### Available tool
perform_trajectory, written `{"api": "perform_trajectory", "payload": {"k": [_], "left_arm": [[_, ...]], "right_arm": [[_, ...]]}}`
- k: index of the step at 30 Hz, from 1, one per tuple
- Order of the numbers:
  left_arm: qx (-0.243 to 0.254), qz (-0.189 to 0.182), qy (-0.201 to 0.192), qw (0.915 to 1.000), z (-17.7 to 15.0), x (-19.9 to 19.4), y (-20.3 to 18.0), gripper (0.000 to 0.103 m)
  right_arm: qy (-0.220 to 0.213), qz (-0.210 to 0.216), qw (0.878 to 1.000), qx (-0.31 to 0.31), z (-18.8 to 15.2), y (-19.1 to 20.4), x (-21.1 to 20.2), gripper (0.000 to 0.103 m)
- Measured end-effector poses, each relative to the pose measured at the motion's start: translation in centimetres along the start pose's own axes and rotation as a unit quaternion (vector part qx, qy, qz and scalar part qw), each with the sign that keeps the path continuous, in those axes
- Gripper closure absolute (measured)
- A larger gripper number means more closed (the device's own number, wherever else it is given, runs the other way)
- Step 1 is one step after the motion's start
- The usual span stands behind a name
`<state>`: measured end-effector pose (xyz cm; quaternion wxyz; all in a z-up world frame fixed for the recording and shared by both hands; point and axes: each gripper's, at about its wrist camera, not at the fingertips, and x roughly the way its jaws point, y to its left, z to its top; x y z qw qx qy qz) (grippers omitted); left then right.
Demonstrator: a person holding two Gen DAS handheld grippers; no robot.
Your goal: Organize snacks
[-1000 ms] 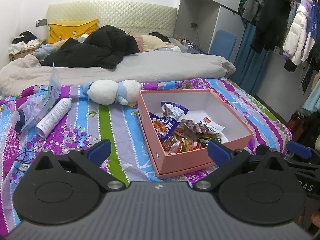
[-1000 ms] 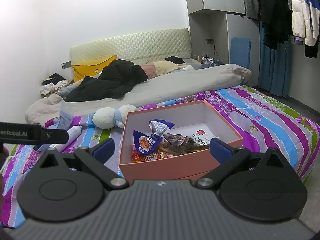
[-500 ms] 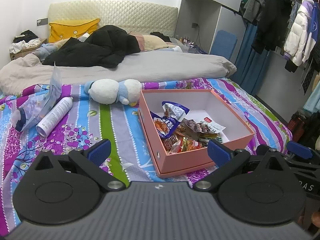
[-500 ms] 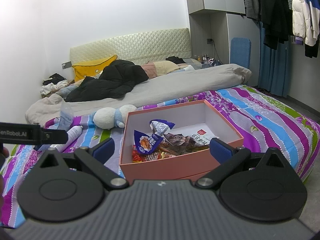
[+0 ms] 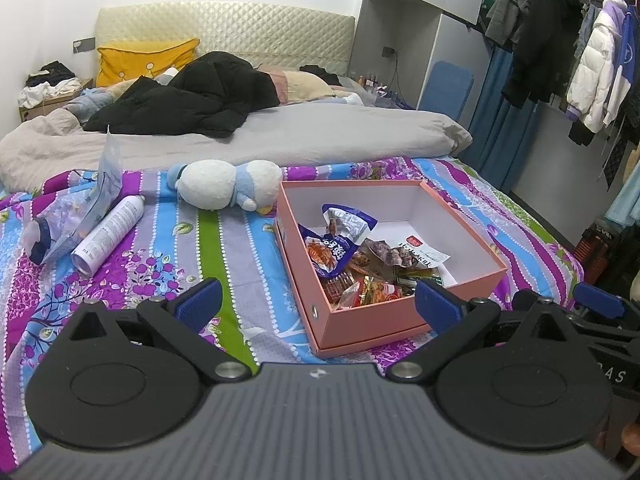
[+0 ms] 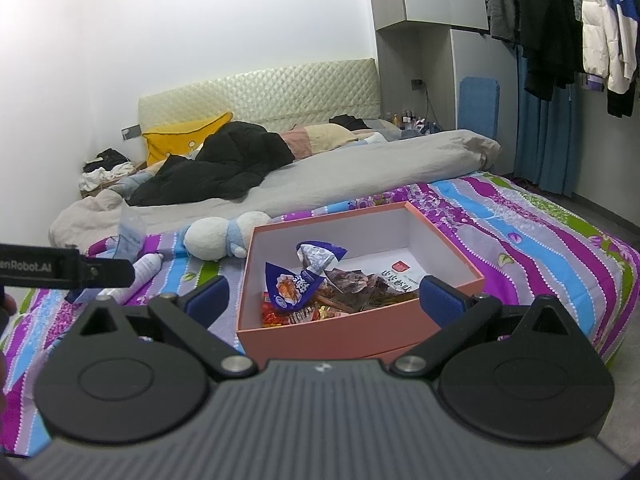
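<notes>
Both my grippers, left gripper (image 5: 318, 304) and right gripper (image 6: 324, 298), are wide open and empty; I should reach slowly into the pink box (image 5: 372, 322) for one snack bag (image 5: 334, 246).

Evenly and brightly lit from overhead, cool white, with soft faint shadows. Washed out to near glare on the white wall (image 6: 200, 40) in the right wrist view. Strong fisheye bending at the edges, with the headboard (image 5: 224, 32) and wardrobe (image 5: 440, 20) curved and corners darkened. Sharp at mid-distance on the pink box (image 5: 400, 312); slightly soft on the hanging coats (image 5: 592, 64).
</notes>
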<state>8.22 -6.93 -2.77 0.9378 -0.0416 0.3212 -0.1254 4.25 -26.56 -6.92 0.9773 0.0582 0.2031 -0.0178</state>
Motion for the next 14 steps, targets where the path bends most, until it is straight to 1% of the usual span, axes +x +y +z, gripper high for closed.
{"api": "perform_trajectory", "payload": {"k": [8, 14], "left_arm": [[-0.006, 0.007, 0.001, 1.0000, 0.03, -0.03, 0.08, 0.000], [-0.004, 0.005, 0.000, 1.0000, 0.05, -0.06, 0.12, 0.000]], "right_arm": [[-0.001, 0.002, 1.000, 0.000, -0.14, 0.01, 0.01, 0.000], [-0.001, 0.001, 1.000, 0.001, -0.12, -0.10, -0.04, 0.000]]}}
